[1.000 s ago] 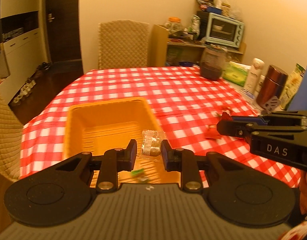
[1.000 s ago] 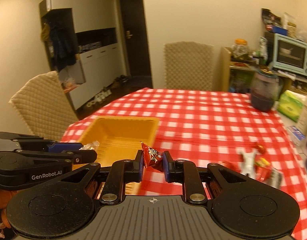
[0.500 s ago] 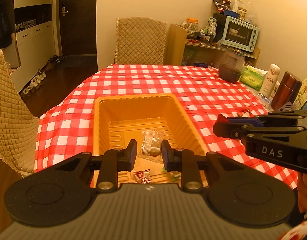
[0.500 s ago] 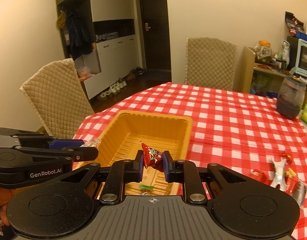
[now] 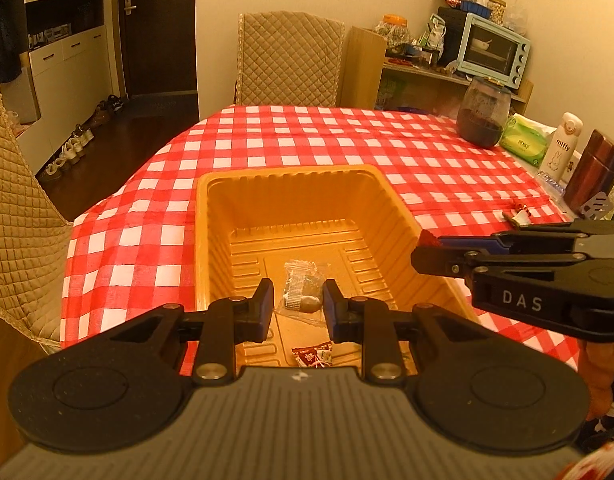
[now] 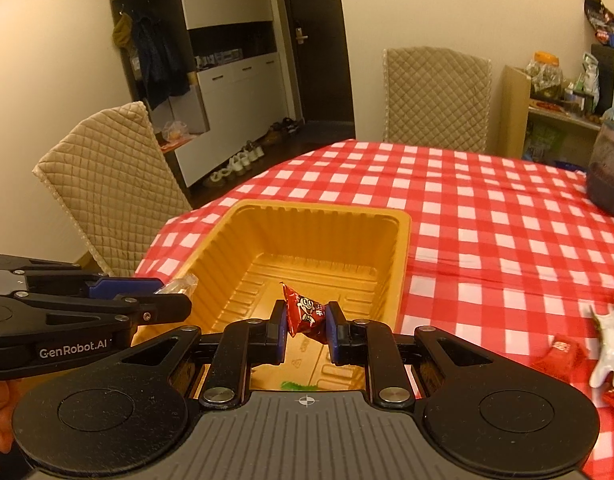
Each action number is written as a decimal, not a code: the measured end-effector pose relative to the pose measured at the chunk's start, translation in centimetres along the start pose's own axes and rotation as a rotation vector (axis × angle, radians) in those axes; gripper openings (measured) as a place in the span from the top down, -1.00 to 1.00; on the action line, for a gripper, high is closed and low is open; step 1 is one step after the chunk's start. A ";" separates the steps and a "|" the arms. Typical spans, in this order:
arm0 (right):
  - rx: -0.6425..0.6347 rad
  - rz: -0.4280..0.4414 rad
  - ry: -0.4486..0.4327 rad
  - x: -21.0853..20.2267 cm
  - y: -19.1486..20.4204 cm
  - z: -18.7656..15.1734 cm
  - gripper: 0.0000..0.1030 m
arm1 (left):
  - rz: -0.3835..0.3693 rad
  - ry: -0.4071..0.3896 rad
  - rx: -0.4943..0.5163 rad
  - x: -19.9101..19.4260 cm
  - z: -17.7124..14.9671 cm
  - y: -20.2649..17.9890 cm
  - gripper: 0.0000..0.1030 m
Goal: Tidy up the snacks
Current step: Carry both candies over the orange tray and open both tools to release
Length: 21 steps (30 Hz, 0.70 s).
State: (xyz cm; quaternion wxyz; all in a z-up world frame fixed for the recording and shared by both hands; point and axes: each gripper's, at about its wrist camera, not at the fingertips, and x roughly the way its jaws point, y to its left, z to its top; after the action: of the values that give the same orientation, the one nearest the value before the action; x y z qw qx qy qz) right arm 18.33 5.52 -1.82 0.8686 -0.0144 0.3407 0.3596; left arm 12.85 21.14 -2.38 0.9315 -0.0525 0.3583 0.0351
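Orange plastic tray (image 5: 227,220) sits below both my tools: left tool (image 5: 298,300) pinches a clear-wrapped candy (image 5: 301,290), right tool (image 6: 305,322) clamps a red-wrapped candy (image 6: 305,314).

Warm amber light is washing over the whole room, tinting the pale walls (image 6: 59,60) yellow and turning the tray (image 5: 291,216) a deep orange. It is falling softly from above, leaving only faint shadows inside the tray and under the checked cloth (image 6: 487,216). The doorway (image 5: 159,28) is staying dark. Both views are bending strongly outward, with black corners creeping in at the edges. The middle is looking sharp, while the grey housing (image 5: 299,432) nearest the lens is blurring.
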 end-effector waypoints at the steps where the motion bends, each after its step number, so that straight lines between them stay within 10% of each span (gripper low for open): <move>1: 0.007 0.004 0.002 0.3 -0.2 0.0 0.61 | 0.000 0.004 0.001 0.3 -0.1 0.1 0.54; 21: 0.068 0.054 0.017 1.6 -0.6 -0.2 0.61 | 0.055 -0.005 -0.050 0.1 -0.6 1.7 0.40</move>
State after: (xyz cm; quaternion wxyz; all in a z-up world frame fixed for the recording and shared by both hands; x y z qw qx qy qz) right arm 19.42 5.96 -3.07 0.8557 0.0213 0.3602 0.3709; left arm 12.36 22.72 -3.01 0.9294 -0.0657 0.3564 0.0698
